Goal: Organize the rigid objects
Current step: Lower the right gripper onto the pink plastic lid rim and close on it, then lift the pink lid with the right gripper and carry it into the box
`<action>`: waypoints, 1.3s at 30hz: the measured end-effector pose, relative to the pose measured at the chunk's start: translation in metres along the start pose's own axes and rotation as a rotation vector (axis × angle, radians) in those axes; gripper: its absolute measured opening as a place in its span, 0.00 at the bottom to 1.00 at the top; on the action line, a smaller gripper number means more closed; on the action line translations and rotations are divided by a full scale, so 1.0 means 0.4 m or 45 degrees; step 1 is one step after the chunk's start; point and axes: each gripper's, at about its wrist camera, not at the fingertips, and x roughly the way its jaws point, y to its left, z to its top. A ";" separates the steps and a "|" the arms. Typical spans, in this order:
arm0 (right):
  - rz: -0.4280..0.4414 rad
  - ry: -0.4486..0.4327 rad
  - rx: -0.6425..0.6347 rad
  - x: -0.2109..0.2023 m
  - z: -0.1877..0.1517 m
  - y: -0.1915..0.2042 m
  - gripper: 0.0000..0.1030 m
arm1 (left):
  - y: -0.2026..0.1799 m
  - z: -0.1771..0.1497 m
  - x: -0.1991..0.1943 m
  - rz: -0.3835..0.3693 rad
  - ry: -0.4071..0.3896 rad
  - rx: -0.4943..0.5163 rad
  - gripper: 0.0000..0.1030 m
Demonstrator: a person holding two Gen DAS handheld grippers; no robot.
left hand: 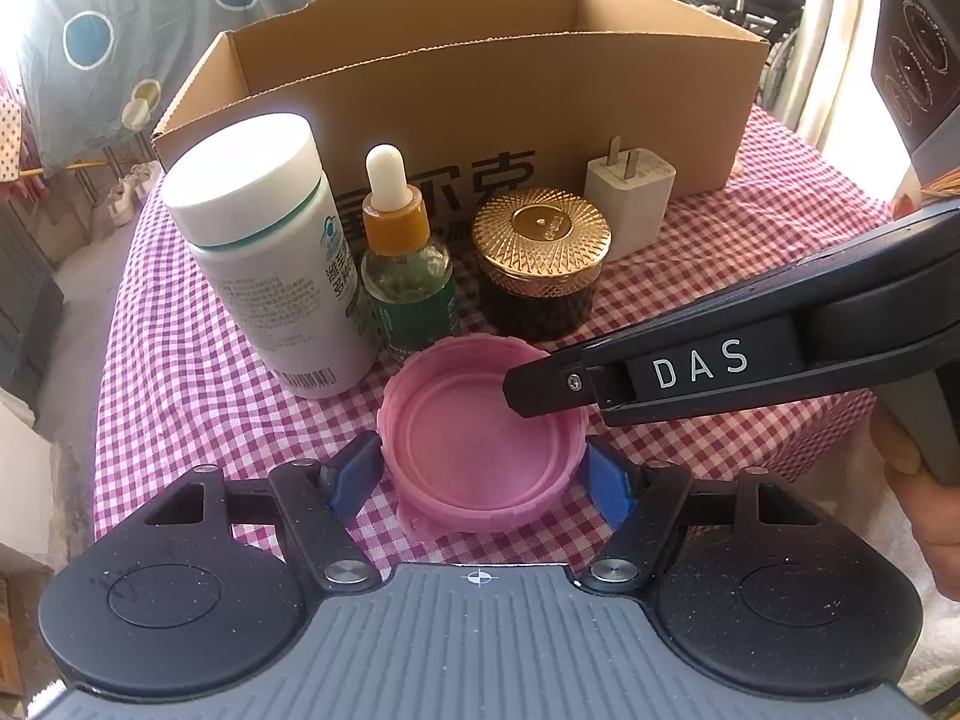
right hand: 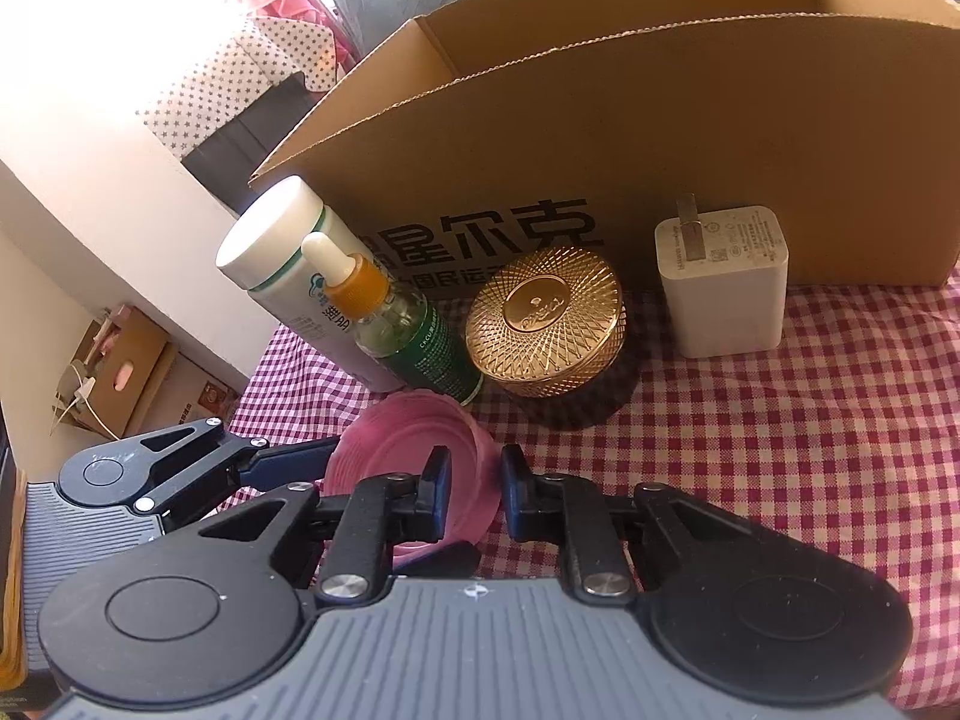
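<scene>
My left claw is clamped on the pink lid, blue pads touching its rim on both sides; lid sits open side up on the checkered tabletop. My right claw is straddling the lid's right wall: one finger inside the lid, one outside, a narrow gap between them, not squeezed onto it as far as I see. Behind the lid, in a row in front of the cardboard box: white bottle, dropper bottle touching or just beside it, gold-lidded jar, white charger with prongs up.
</scene>
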 end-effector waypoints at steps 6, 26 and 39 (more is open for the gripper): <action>-0.009 -0.033 0.007 -0.026 -0.013 -0.011 0.18 | -0.015 0.007 -0.014 -0.011 -0.022 0.009 0.70; -0.008 -0.204 0.023 -0.183 -0.042 0.004 0.18 | -0.104 0.025 -0.147 0.006 -0.183 0.114 0.70; 0.023 -0.368 -0.016 -0.281 -0.021 0.055 0.18 | -0.119 0.059 -0.237 0.054 -0.342 0.162 0.70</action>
